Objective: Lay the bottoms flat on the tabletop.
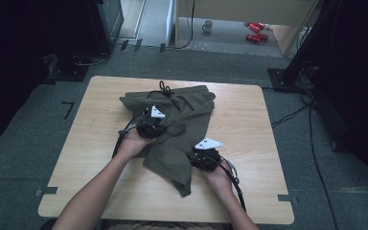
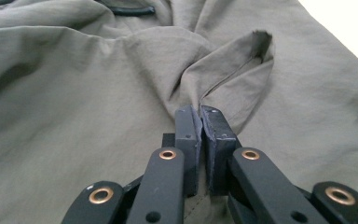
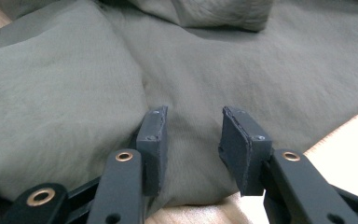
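so, left gripper: clamped on a raised fold of the shorts, mid-garment.
right gripper: jaws apart over the shorts' near leg; long axis runs away from it.

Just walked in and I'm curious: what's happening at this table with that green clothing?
A person is handling an olive-green garment, probably drawstring shorts, lying rumpled on a wooden table, using a hand-held gripper in each hand. The left gripper has its fingers pinched shut on a raised fold near the middle of the cloth. The right gripper sits at the garment's near edge, its fingers apart over the fabric and not pinching it. It looks like folding or straightening work, not yet finished.
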`<action>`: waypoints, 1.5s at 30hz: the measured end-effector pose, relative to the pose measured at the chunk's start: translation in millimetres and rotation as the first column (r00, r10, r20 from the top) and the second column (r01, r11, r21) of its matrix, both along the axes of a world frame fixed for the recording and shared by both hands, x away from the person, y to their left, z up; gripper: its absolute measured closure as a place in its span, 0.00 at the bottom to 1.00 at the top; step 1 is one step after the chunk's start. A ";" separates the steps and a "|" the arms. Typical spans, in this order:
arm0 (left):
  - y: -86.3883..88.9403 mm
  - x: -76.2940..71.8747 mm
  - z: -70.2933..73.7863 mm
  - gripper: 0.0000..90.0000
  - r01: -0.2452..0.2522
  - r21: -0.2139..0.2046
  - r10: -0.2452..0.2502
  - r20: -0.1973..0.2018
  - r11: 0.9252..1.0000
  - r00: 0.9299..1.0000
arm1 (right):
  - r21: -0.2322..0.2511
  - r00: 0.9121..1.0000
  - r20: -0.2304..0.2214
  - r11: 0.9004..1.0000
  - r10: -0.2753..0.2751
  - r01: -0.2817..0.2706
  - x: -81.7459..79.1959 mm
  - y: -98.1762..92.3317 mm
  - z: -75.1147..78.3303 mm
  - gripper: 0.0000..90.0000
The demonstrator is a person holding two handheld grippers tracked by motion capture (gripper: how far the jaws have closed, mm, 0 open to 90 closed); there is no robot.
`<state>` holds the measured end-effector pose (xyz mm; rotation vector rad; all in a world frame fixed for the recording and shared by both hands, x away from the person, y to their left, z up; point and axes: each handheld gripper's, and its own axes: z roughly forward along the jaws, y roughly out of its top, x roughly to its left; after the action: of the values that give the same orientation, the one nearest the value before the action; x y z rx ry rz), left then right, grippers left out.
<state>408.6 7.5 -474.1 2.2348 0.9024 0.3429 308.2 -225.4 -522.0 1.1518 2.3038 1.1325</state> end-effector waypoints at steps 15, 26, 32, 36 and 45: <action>48.6 -22.7 31.2 0.96 -0.071 -0.093 0.079 0.078 0.993 0.994 | 0.000 1.000 0.001 1.000 -0.005 0.005 -0.3 0.4 0.0 0.68; 99.2 -35.4 31.2 0.96 -0.179 -0.121 0.186 0.050 0.976 0.981 | 0.001 1.000 0.001 1.000 -0.008 0.008 -0.6 0.5 0.0 0.68; 126.5 -48.8 29.3 0.97 -0.226 -0.126 0.234 0.047 0.966 0.971 | 0.001 1.000 0.001 1.000 -0.008 0.008 -0.5 0.4 0.0 0.68; 142.8 -57.4 26.8 0.97 -0.267 -0.144 0.275 0.038 0.953 0.961 | 0.001 1.000 0.001 1.000 -0.009 0.009 -0.5 0.4 0.0 0.68; 169.6 -73.6 20.4 0.97 -0.336 -0.163 0.342 0.008 0.928 0.940 | 0.002 1.000 -0.004 1.000 -0.006 0.006 0.1 -0.3 0.1 0.68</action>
<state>335.0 177.1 -453.7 1.9177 1.2556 0.4501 308.3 -225.8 -521.9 1.1620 2.3009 1.1317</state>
